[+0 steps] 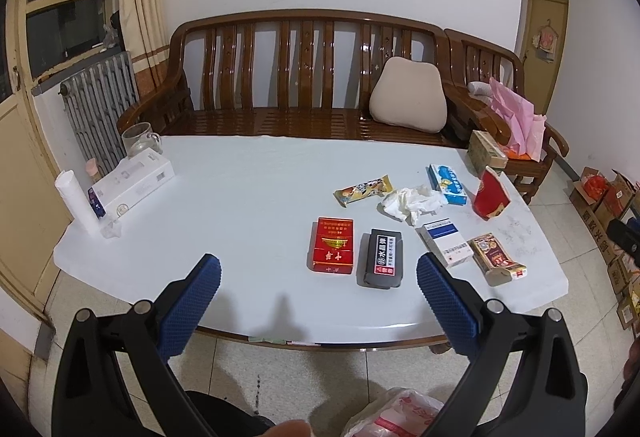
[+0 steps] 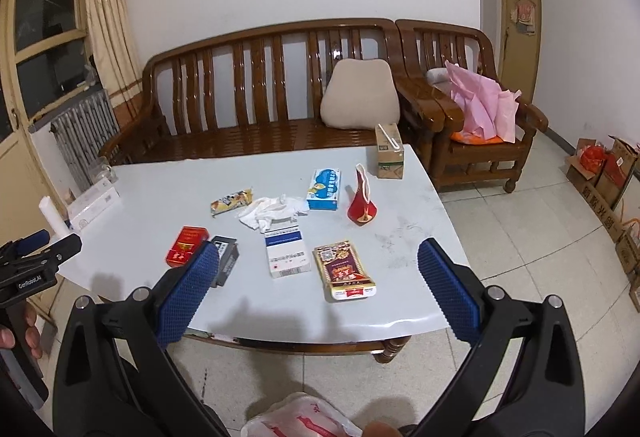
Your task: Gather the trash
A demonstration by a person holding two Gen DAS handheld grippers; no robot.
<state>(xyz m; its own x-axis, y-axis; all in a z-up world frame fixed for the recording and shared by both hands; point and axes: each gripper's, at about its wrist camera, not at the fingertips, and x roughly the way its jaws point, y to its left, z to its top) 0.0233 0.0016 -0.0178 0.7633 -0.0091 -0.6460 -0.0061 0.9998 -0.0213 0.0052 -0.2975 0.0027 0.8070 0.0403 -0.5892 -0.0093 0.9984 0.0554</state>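
Litter lies on the white table: a red cigarette pack, a black box, a blue-and-white box, a brown-gold packet, crumpled tissue, a snack wrapper, a blue box and a red pouch. My left gripper hovers open over the table's near edge, nothing between its fingers. My right gripper is open too, above the blue-and-white box and brown-gold packet. A white plastic bag sits below, near the floor.
A drink carton stands at the table's far right corner. A long white box, a glass jar and a paper roll sit at the table's left end. A wooden bench is behind; cardboard boxes line the right wall.
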